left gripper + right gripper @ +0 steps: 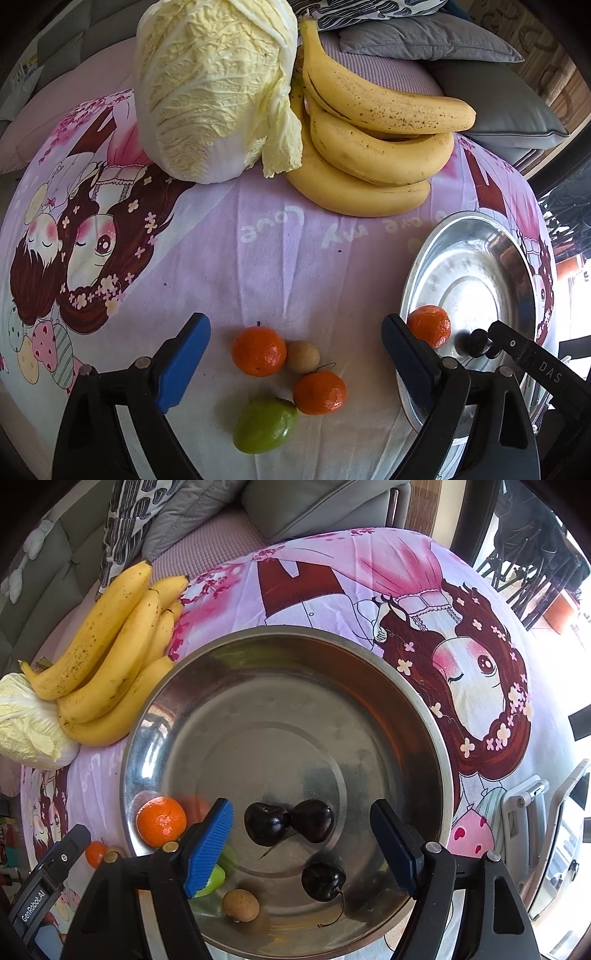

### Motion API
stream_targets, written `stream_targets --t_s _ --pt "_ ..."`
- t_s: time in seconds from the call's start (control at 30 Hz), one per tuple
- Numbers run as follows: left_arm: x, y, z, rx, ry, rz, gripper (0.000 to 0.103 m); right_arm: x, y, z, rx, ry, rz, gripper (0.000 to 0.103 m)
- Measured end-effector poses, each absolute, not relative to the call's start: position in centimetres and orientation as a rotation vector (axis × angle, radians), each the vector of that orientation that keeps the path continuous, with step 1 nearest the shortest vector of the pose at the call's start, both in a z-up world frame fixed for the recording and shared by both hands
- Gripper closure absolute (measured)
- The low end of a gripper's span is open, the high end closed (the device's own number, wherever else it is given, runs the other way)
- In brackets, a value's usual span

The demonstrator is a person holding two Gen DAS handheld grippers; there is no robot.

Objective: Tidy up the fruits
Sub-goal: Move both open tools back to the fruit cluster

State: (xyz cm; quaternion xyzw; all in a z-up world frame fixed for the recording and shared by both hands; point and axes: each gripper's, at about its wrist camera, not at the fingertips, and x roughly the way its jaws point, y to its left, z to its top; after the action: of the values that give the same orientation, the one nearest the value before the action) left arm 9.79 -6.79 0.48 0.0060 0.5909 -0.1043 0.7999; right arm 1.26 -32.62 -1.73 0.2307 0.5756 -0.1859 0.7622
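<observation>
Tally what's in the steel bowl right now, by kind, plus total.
Tangerine: 1
Dark cherries: 3
Brown longan-like fruit: 1
Green fruit: 1, partly hidden
Total: 6

A home living room is indicated by the grey sofa [314,506] and cushions [428,40] seen at 12 o'clock behind a bench spread with a cartoon-printed cloth [258,251].

Bare cloth [258,258] ahead — cabbage [214,88], bananas [369,147] wall the far edge.
</observation>
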Motion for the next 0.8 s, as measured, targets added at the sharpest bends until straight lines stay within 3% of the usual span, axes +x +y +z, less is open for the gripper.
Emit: stream_targets --t_s 0.43,0.8 --pt "10.1 0.8 0.6 -0.055 1.296 -0.145 0.009 2.5 -30.1 -0.7 0.466 1.227 -0.344 0.023" --pt "9.5 7.6 1.7 -0.169 1.290 -0.088 0.009 4.1 -22.4 1.7 0.415 1.185 -0.105 0.023"
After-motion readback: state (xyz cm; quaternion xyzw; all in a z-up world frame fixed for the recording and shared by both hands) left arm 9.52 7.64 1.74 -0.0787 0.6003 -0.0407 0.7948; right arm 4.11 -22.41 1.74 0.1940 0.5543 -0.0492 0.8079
